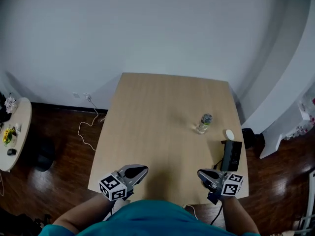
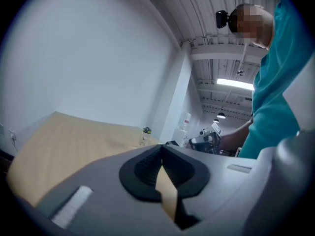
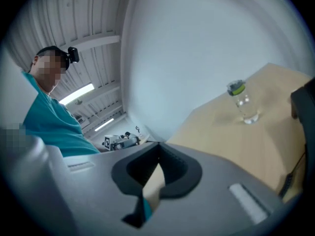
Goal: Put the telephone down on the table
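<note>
Left gripper (image 1: 139, 171) and right gripper (image 1: 203, 173) were closed, empty, at tabletop (image 1: 157, 112) near edge. Telephone (image 1: 232, 155) lay by right edge; best withdraw without nudging it.

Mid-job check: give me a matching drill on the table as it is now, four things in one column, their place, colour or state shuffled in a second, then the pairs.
Things
1. water bottle
2. telephone
3. left gripper
4. white round object

Place, colour or state
A. black, lying by the table's right edge
B. jaws shut, nothing between them, over the table's near part
C. upright, green cap, right of the table's middle
D. just beyond the telephone's far end

Pairs: 1-C, 2-A, 3-B, 4-D
</note>
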